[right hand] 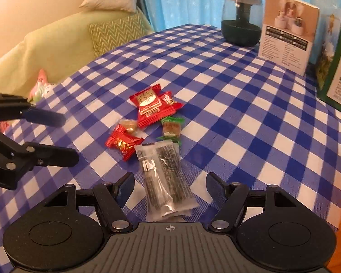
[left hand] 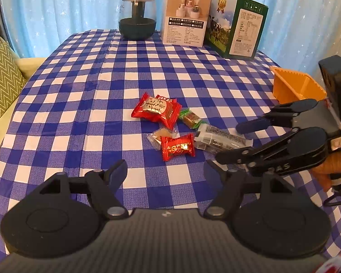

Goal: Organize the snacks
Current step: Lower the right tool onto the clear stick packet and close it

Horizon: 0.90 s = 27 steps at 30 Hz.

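Observation:
Several snack packets lie in a cluster on the blue checked tablecloth (left hand: 84, 104): a big red packet (left hand: 155, 110) (right hand: 150, 106), a small red packet (left hand: 177, 147) (right hand: 123, 142), a green-wrapped sweet (left hand: 189, 118) (right hand: 171, 129), a clear-wrapped sweet (left hand: 161, 134) (right hand: 129, 124) and a clear packet of dark sticks (left hand: 220, 139) (right hand: 164, 179). My left gripper (left hand: 166, 172) (right hand: 70, 138) is open and empty, just short of the small red packet. My right gripper (right hand: 170, 184) (left hand: 227, 143) is open, its fingers on either side of the clear dark-stick packet, above it.
An orange bin (left hand: 295, 86) stands at the table's right edge. At the back stand a dark glass humidifier (left hand: 137, 16), a white box (left hand: 185, 17) and a green box (left hand: 236, 27). A sofa with cushions (right hand: 56, 41) lies beyond the left edge.

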### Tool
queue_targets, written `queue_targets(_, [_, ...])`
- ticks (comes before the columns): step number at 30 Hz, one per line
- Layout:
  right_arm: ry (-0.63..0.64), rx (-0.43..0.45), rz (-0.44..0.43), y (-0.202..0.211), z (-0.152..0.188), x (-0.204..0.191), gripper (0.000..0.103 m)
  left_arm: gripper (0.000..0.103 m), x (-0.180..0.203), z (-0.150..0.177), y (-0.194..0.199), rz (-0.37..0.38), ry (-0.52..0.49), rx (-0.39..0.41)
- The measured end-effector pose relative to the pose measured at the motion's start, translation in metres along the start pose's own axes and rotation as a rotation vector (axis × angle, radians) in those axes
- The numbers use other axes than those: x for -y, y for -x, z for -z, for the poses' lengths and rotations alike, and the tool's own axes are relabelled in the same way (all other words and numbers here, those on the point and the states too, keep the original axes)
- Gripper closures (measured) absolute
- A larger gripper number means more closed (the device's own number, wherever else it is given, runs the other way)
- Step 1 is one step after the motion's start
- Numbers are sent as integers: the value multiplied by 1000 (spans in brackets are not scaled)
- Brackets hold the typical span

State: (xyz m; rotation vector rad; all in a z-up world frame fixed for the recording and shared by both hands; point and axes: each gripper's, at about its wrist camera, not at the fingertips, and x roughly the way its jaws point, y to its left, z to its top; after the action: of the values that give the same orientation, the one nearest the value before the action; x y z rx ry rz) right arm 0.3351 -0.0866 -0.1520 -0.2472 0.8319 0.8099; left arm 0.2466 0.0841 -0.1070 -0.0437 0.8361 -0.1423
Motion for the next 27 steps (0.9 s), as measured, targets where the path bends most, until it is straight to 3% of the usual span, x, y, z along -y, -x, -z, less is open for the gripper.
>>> queue_targets(2, [48,3,22,-3,1,-6,56,32,0,0,-2,-9,0,-3])
queue_targets(4, [69,10,21,-3,2,-10,63,32,1,-1,-3,-13,1,-5])
queue_targets(10, [18,-10,13,1,2,-13,65,33,6,-2,-11,3,-20,-1])
queue_targets(14, [-23,9,60,15,0,-9,65,40,12,-2,-19,21,-60,11])
queue_targets(17, [-79,21,82,22,0,-1,65,44,20,-4,-27,28,-141,31])
queue_targets(21, [-116,23,94,29,3,7,65,59,30,-6,-37,16,-281,58])
queue_targets(24, [-126,25,96,32,3,11,65,60,37,-6,-45,-9,-419,67])
queue_targets(27, [-139,23,100,32,4,14,65,60,38,-6,-48,15,-502,47])
